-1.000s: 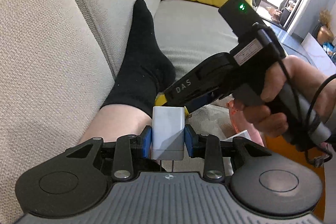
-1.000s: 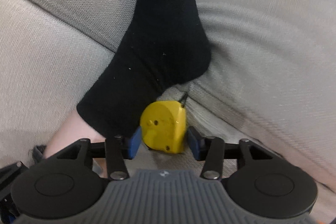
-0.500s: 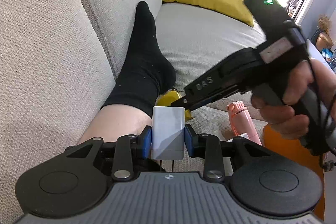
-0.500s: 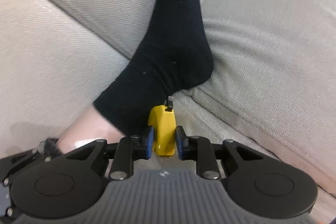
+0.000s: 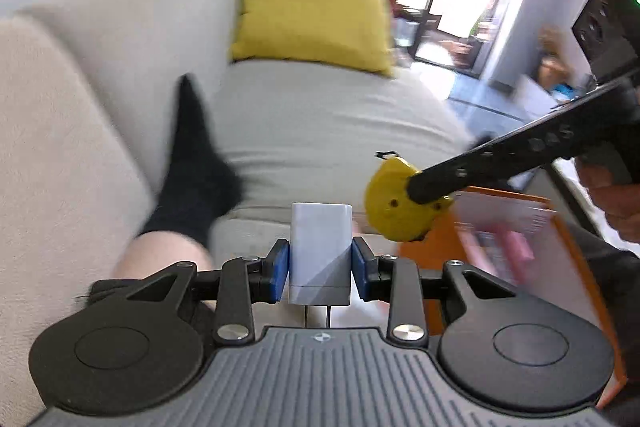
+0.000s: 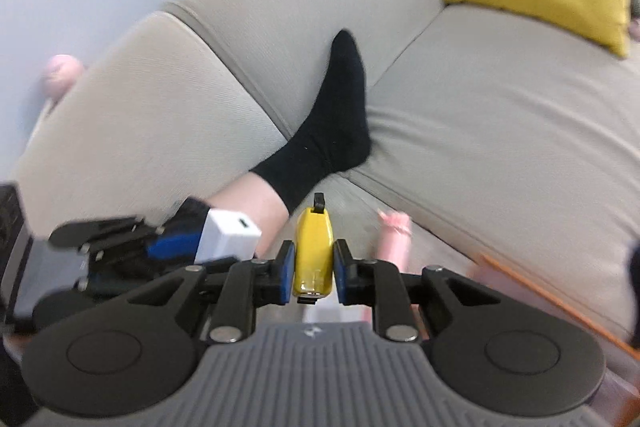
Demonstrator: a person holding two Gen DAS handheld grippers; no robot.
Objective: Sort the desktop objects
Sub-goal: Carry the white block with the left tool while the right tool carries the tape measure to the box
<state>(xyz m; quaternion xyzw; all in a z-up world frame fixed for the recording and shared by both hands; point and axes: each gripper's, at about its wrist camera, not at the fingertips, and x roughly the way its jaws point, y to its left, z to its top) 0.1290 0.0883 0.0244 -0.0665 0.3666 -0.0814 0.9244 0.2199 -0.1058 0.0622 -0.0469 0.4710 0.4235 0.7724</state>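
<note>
You have one thing in each hand, both lifted clear of the sofa (image 5: pixel 304 131): your left gripper (image 5: pixel 320 265) is clamped on the white charger (image 5: pixel 321 247), its blue pads pressed on the two flat sides and the plug prongs pointing back toward the camera, and your right gripper (image 6: pixel 313 269) is clamped on the narrow edges of the yellow tape measure (image 6: pixel 313 255), which stands on edge between the pads with its black tab pointing forward. The step in hand looks like carrying both to where they belong, most likely the orange tray (image 5: pixel 576 255) at the front edge of the seat on your right; what lies in it is too blurred to name, apart from something pink. Keep both grips firm while you travel, since the tape measure is rounded and could twist between the pads if you swing fast. The pictures are smeared, so slow down before you place anything. Bring one gripper over the tray at a time so the two do not knock together; in the left view the right gripper (image 5: pixel 430 187) sits just beside and slightly ahead of the charger. Both grippers tilt downward toward the seat, the right one reaching in from the right side with your hand (image 5: pixel 612 203) on its handle. Mind the foot in the black sock (image 6: pixel 332 131) resting against the back cushion, well behind both objects.
</note>
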